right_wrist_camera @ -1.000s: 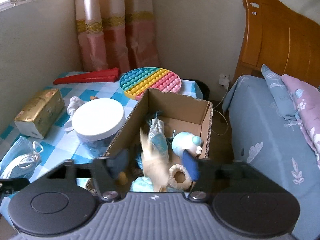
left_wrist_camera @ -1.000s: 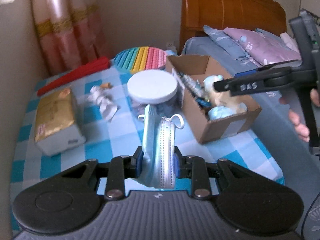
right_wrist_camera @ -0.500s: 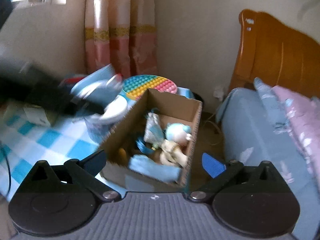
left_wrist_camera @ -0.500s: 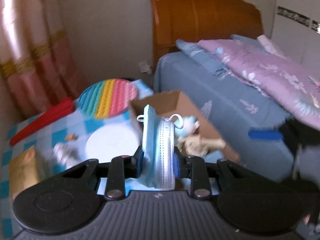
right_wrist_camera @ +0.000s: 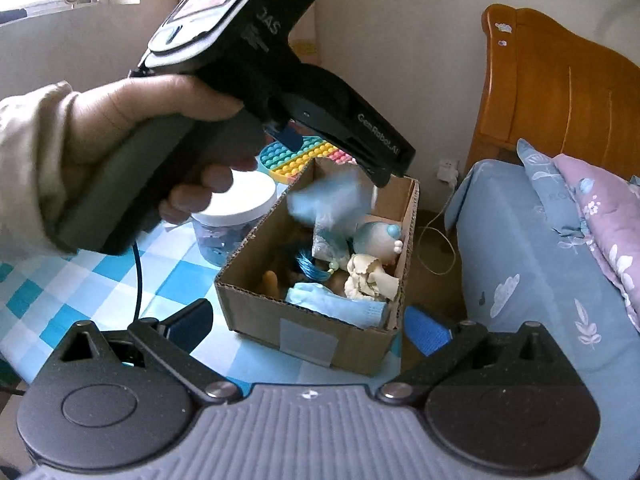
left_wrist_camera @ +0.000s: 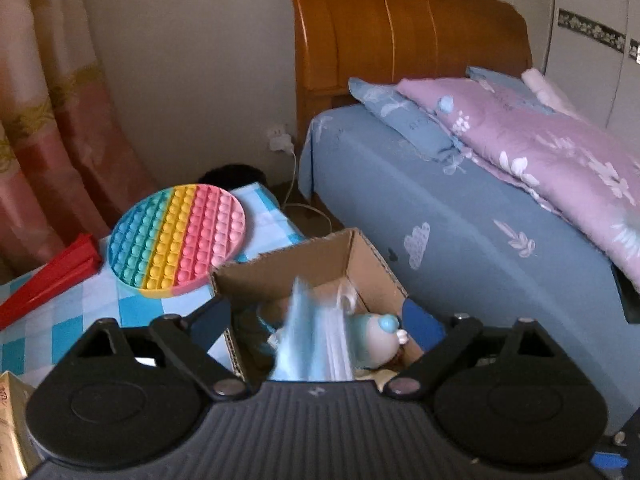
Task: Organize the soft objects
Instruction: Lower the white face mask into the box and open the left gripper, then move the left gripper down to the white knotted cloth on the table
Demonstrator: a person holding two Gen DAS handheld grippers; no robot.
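**Mia:** Blue and white, that's the face mask [left_wrist_camera: 312,336]! It looks blurry and it is right over the cardboard box [left_wrist_camera: 362,258].

**Ben:** Is the left gripper [left_wrist_camera: 316,320] squeezing it?

**Mia:** No. Its jaws have just been opening and now they stand wide apart. The mask is between them, but the blue pads [left_wrist_camera: 420,318] do not press on it. From the right camera you can see the mask [right_wrist_camera: 330,200] just under the tip of that gripper, above the toys in the box.

**Ben:** What about the right gripper [right_wrist_camera: 308,322]?

**Mia:** Its jaws are as wide as they go. Nothing is in them. It points at the box [right_wrist_camera: 312,332] from the near side.

**Ben:** What is in the box?

**Mia:** A round toy [right_wrist_camera: 378,236] with a blue nose, a cream toy [right_wrist_camera: 366,276], and something soft and light blue [right_wrist_camera: 340,306] at the front.

**Ben:** Who holds the left gripper?

**Mia:** A hand [right_wrist_camera: 132,120] in a pale sleeve. Beside the box sits a jar with a white lid [right_wrist_camera: 240,200] on the blue checked cloth [right_wrist_camera: 72,280]. The rainbow bubble mat [left_wrist_camera: 178,236] lies behind the box.
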